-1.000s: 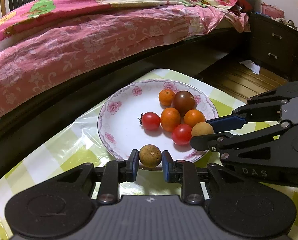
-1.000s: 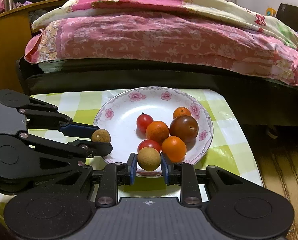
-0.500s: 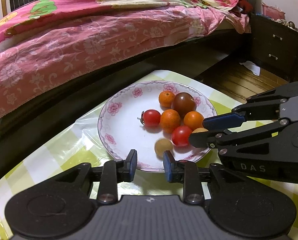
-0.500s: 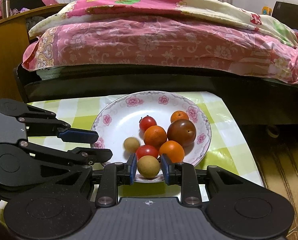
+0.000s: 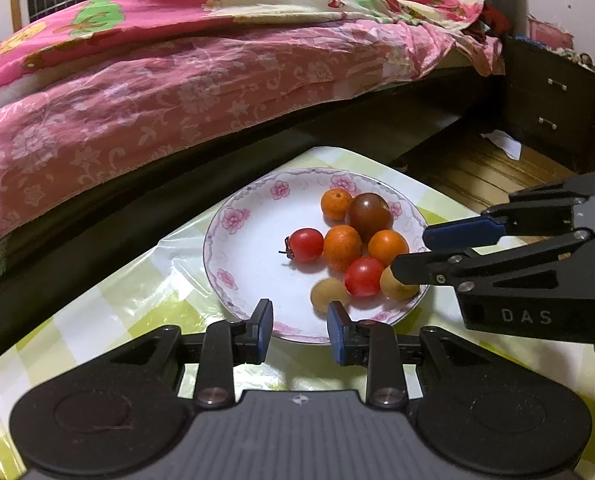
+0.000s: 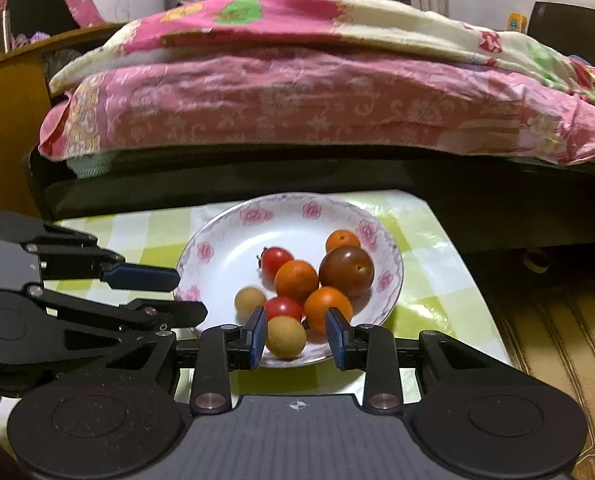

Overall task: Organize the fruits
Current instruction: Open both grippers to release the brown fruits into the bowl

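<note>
Porcelain, white and glossy with pink flowers round its rim, the plate [image 5: 233, 220] is sitting on a shiny green-and-white checked tablecloth [image 5: 109, 304] and holding eight small round fruits in a loose cluster toward one side. Partly hidden behind the right gripper's [image 6: 295, 334] near finger, a matte tan longan [image 6: 286, 337] is lying on the plate's near rim; those jaws are opening, and the pad on one side is standing clear of it, though contact on the other is hard to judge. Its dark finger is also cutting off that same longan in the left wrist view. A second longan [image 5: 329, 294] is resting on the plate just beyond the left gripper [image 5: 299, 326], whose jaws are standing apart with nothing between them. Smooth red cherry tomatoes [image 5: 306, 245], dimpled orange kumquats [image 5: 342, 247] and one dark brown tomato [image 5: 369, 216] are touching one another behind the longans.
</note>
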Available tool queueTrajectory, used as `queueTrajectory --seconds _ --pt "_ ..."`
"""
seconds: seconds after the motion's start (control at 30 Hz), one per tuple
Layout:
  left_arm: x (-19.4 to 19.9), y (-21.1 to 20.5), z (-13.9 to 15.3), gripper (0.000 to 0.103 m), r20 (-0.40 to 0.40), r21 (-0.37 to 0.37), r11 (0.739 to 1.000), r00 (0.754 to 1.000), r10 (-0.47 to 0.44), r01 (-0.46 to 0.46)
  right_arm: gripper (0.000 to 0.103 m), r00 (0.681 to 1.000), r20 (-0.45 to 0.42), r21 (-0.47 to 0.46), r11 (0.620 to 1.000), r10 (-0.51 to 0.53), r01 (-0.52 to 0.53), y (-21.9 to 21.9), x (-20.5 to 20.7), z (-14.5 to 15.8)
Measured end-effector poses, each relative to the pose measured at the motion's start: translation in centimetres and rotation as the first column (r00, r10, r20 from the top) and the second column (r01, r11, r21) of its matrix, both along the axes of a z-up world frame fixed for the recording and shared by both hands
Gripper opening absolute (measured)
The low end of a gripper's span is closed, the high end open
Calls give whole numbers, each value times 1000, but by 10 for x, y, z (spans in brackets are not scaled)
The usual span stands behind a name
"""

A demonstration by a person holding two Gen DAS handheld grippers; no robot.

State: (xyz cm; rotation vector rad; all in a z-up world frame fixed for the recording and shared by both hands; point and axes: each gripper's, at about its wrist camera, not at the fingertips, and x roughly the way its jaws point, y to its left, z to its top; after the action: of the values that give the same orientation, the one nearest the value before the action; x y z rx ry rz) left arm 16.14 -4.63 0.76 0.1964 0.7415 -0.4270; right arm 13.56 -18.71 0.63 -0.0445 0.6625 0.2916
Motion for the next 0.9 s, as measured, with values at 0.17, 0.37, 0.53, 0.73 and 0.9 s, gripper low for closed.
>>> queueTrajectory --seconds 0.17,0.37,0.53,0.73,0.9 --pt "1 4 1 49 -18 -9 999 999 34 -34 28 1000 -7 -8 1000 -11 11 2 -1 0" --pt "-1 8 4 63 -28 -14 997 997 75 -75 29 999 -26 -13 999 -43 42 1 -2 1" --pt "-5 8 7 71 -13 7 994 994 108 -108 31 996 -54 15 997 -69 70 -1 -3 2" --pt "-15 4 11 80 3 19 993 993 115 -115 36 996 -30 4 997 -80 80 1 -16 8" --pt "-25 1 16 87 22 29 991 991 129 -129 37 994 -18 8 994 -107 108 -2 -28 14"
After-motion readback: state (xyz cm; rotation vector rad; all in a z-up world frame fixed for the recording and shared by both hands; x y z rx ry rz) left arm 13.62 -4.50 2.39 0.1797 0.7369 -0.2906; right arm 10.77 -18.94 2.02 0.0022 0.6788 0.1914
